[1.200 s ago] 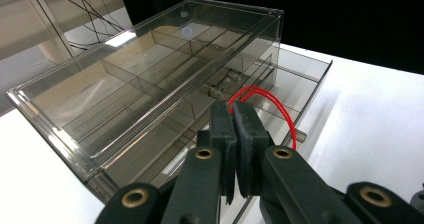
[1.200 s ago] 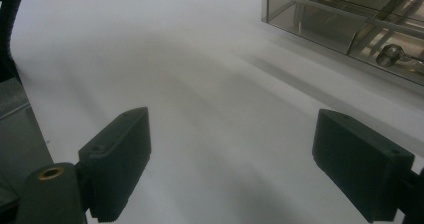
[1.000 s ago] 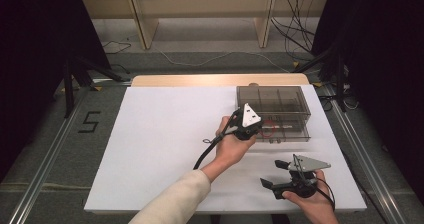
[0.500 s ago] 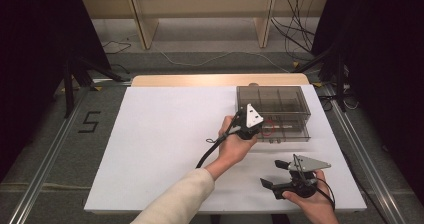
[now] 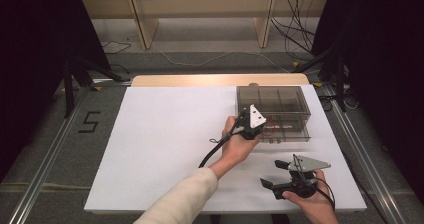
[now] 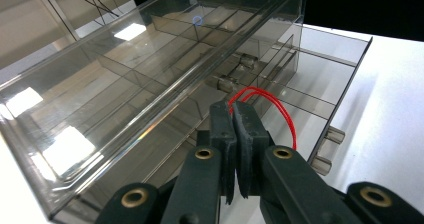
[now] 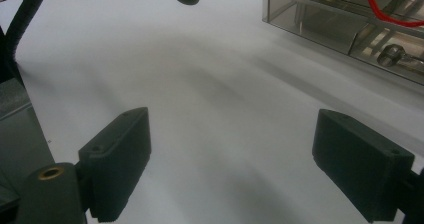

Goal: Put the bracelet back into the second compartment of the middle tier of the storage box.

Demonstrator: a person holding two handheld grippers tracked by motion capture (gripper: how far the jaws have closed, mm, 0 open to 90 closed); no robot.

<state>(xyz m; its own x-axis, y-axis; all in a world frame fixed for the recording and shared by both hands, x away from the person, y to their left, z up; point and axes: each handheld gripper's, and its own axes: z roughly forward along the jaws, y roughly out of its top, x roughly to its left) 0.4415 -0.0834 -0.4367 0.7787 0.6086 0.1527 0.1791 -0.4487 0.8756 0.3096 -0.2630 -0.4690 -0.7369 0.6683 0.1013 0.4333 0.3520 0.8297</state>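
A broad white rectangular worktop [image 5: 165, 149] is lying at the centre of the scene, with a strip of pale wood [image 5: 220, 80] showing along its far edge. Left of the worktop, a black figure "5" [image 5: 90, 122] is sitting on the grey floor [image 5: 55, 144]. Beyond the worktop, light wooden frame legs [image 5: 142, 26] are standing on the floor, and black cables [image 5: 295, 29] are trailing beside them. Metal rails [image 5: 45, 169] are running along either side of the worktop.

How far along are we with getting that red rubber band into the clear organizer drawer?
Done: the lower drawer of the clear organizer box stands pulled open. In hand: the left claw is shut on the red rubber band, holding it over the open drawer. Left: release the band into a compartment and shut the drawer. The right claw waits open above the white table.
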